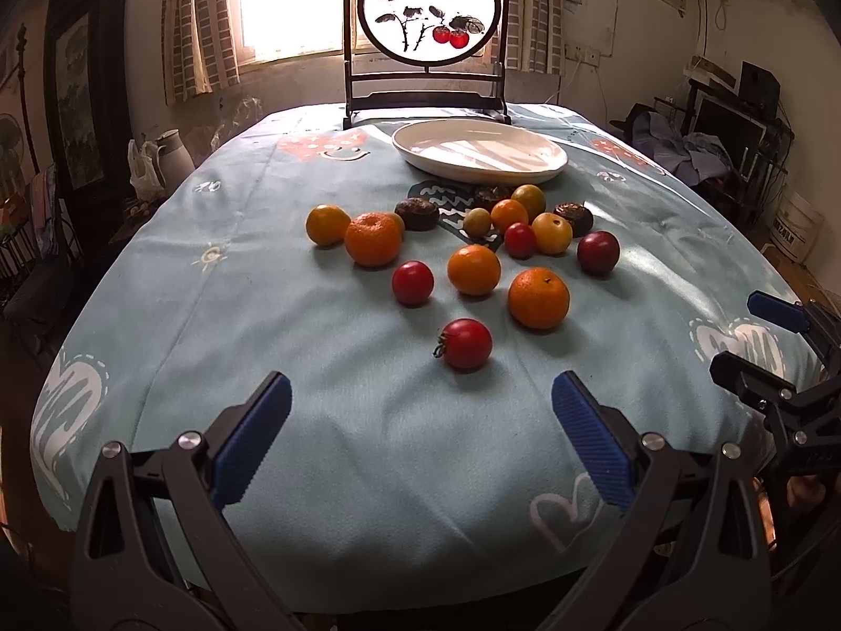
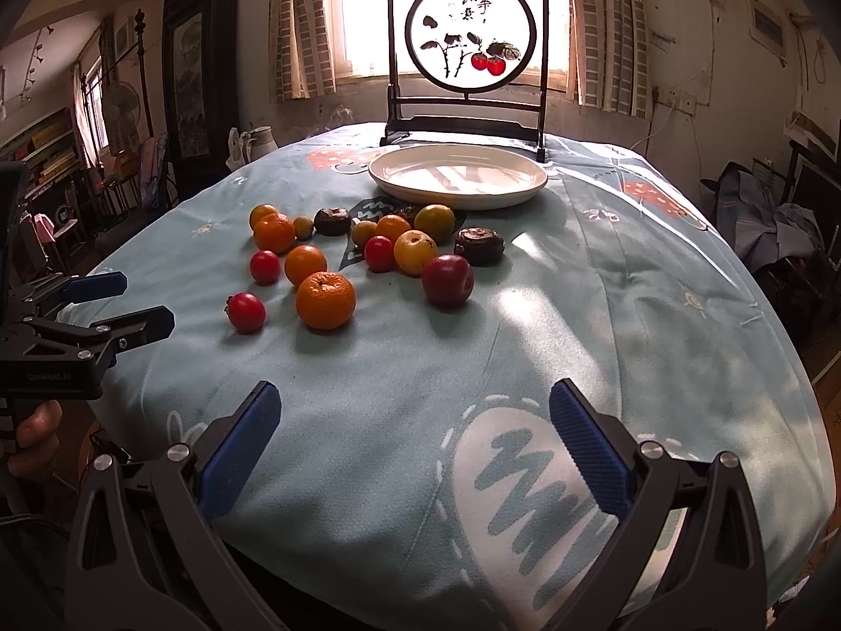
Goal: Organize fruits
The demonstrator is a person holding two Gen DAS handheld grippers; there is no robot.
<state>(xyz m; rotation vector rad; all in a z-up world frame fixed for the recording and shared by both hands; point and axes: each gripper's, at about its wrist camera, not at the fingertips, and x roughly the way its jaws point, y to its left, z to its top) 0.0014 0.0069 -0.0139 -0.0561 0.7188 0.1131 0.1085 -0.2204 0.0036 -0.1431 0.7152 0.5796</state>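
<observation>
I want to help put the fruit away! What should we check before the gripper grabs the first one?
1. Left gripper open and holding nothing: ok.
2. Right gripper open and holding nothing: ok.
3. White plate bare, room for fruit: ok.
4. Nearest red tomato sits alone on the cloth, apart from the other fruit, straight ahead of the left gripper: ok.
5. Big orange beside it stays clear of the tomato: ok.
6. Dark brown lumps among the fruit, are they fruit at all: cannot tell.
</observation>
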